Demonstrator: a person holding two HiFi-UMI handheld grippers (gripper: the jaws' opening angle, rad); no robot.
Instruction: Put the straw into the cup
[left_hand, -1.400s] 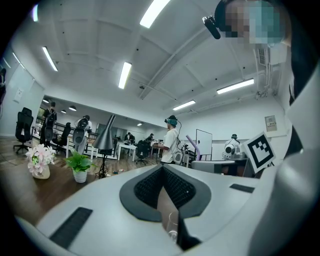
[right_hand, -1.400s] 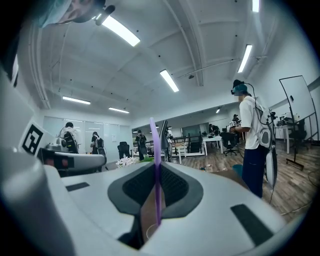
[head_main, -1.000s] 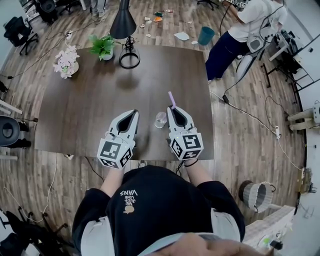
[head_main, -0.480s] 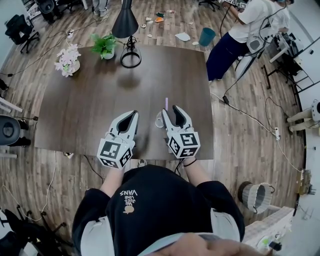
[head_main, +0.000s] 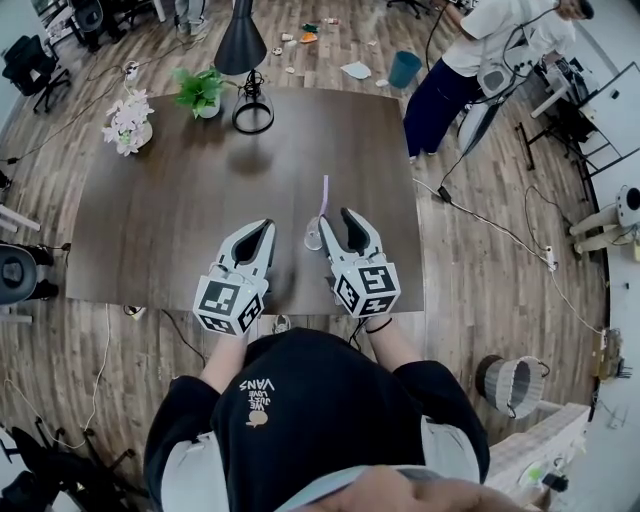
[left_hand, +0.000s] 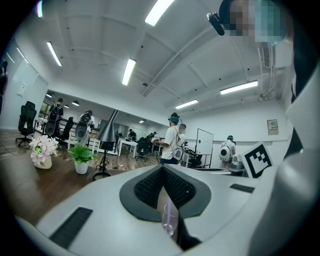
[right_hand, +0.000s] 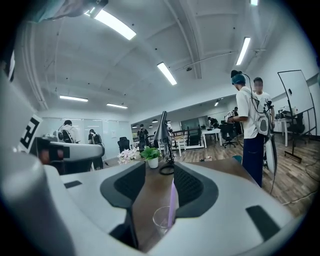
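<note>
- At the far left of the table (head_main: 150, 230), a pot of pale flowers (head_main: 126, 122) stands near the far edge. Just to its right, a green plant (head_main: 199, 91) sits in a white pot.
- The left tongs (head_main: 268, 228) hover over the near edge, closed tip to tip and gripping nothing. The cup and straw lie off to their right, clear of them.
- The clear cup (head_main: 313, 238) stands upright on the table between the two pairs of tongs, much nearer the right pair. In the head view it sits just beside that pair's left jaw. In the right gripper view it shows low in the gap between the jaws.
- The purple straw (head_main: 323, 200) is in the cup, with its lower end inside and the rest rising well above the rim. Its long axis is nearly upright, and the top leans slightly toward the far side of the table. In the right gripper view it rises close beside the right jaw's pad; contact cannot be told.
- The right tongs (head_main: 337, 218) have just been opening. Their jaws stand wide apart and press on neither cup nor straw.
</note>
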